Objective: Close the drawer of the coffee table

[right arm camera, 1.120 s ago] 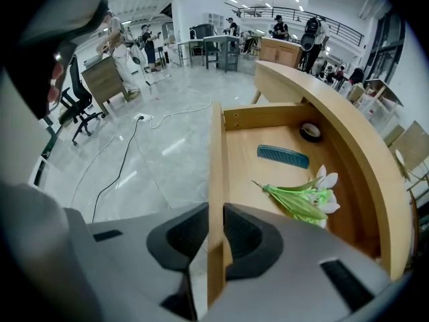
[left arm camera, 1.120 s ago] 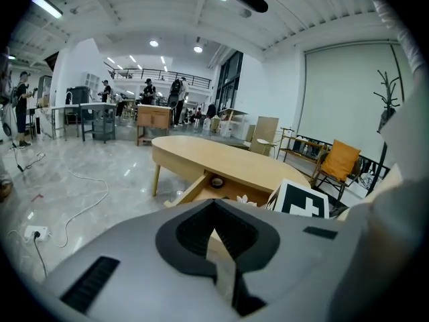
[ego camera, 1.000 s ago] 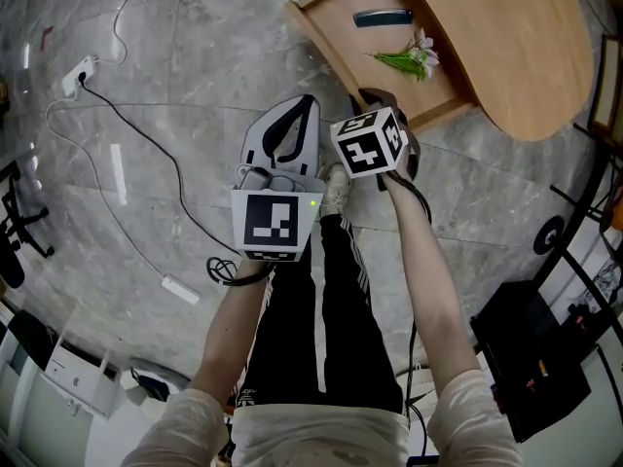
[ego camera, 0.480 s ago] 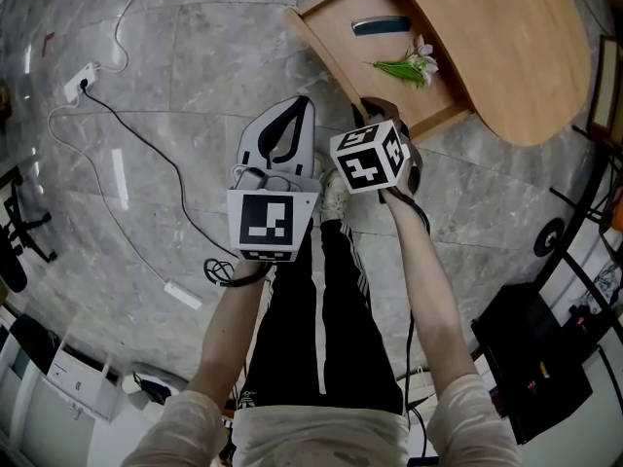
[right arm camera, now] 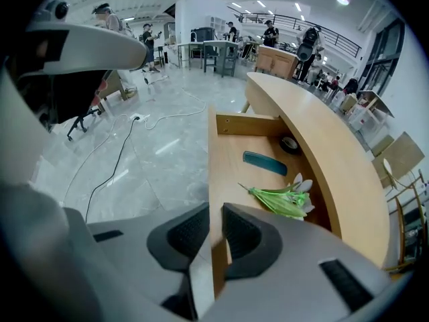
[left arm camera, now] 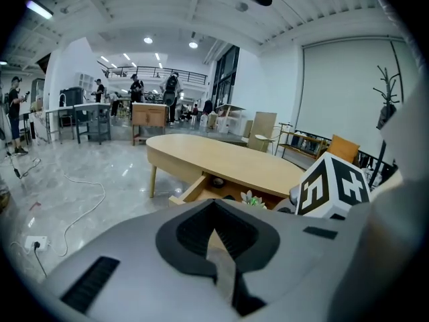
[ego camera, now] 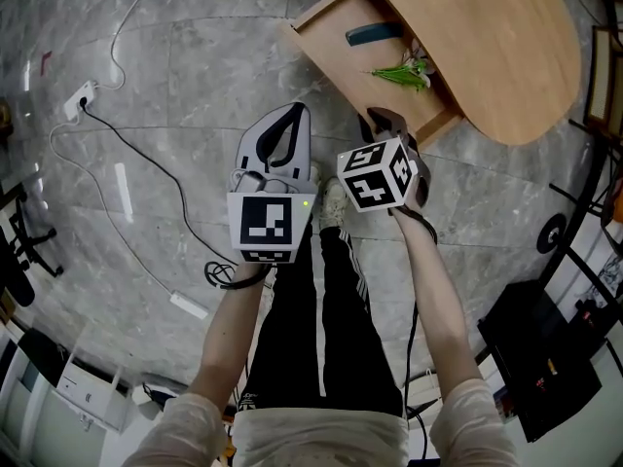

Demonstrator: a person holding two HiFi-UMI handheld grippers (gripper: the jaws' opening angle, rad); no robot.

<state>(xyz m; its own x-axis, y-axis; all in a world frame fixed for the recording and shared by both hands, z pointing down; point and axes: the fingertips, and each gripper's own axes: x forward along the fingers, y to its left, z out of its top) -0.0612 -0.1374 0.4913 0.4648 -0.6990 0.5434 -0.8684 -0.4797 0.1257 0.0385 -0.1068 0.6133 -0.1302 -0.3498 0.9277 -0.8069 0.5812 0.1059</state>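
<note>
The oval wooden coffee table [ego camera: 487,47] stands at the upper right, and its drawer [ego camera: 341,61] is pulled out toward the left. In the drawer lie a dark comb [ego camera: 371,34], a green artificial flower [ego camera: 401,74] and a tape roll [right arm camera: 289,143]. My right gripper [ego camera: 378,117] points steeply down at the drawer's front board. In the right gripper view the board's edge [right arm camera: 216,180] fills the gap at the right gripper [right arm camera: 216,237], whose pads are closed on it. My left gripper [ego camera: 297,107] hovers over the floor beside it. It is shut and holds nothing, as the left gripper [left arm camera: 216,230] shows in its own view.
A power strip [ego camera: 80,78] and its black cable [ego camera: 165,173] trail over the marble floor at the left. A black case [ego camera: 540,358] sits at the lower right. My shoe [ego camera: 333,197] is just below the grippers. More tables and people stand far off [left arm camera: 134,106].
The right gripper and its marker cube have shifted a little toward me, still at the drawer's front board. The left gripper has stayed where it was.
</note>
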